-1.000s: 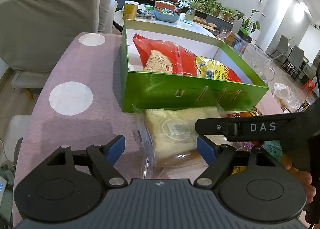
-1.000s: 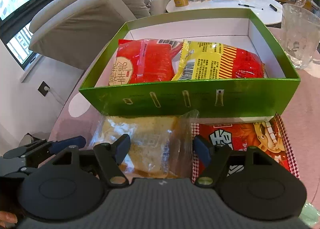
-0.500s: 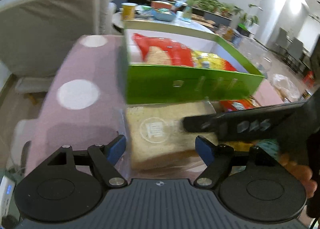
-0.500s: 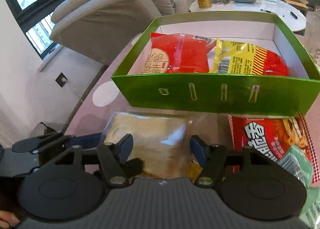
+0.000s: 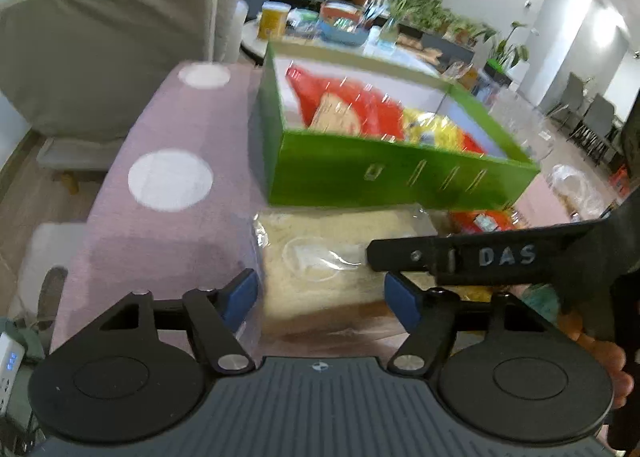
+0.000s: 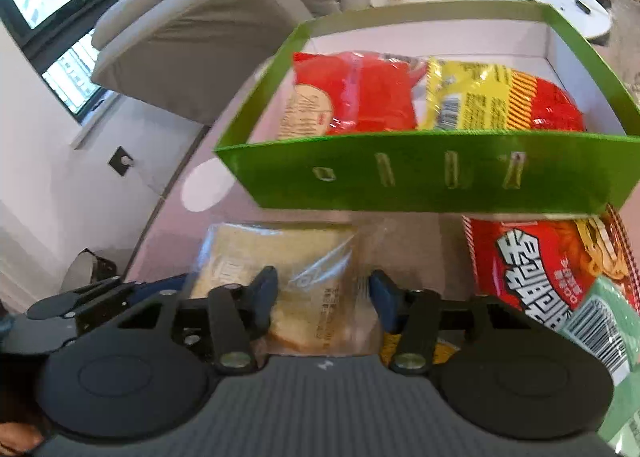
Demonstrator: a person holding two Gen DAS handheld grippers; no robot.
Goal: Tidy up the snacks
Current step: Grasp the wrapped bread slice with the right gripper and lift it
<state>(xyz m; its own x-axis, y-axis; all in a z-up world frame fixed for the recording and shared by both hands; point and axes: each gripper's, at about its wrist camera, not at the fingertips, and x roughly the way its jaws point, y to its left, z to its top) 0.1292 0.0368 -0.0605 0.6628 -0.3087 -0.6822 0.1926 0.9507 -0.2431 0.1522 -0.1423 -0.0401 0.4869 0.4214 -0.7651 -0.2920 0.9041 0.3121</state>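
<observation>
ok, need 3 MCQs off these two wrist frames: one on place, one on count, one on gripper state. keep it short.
1. Where is the clear-wrapped bread pack?
A. inside the green box
B. on the cloth in front of the green box
C. on the sofa

2. How many packets lie in the green box?
A. none
B. two
C. four

3. The right gripper is:
A. open around the bread pack
B. shut on a cup
C. out of view

Key: B, it lies on the pink cloth below the box's front wall; B, a red packet and a yellow-red packet; A, its blue pads sit apart at the pack's sides.
</observation>
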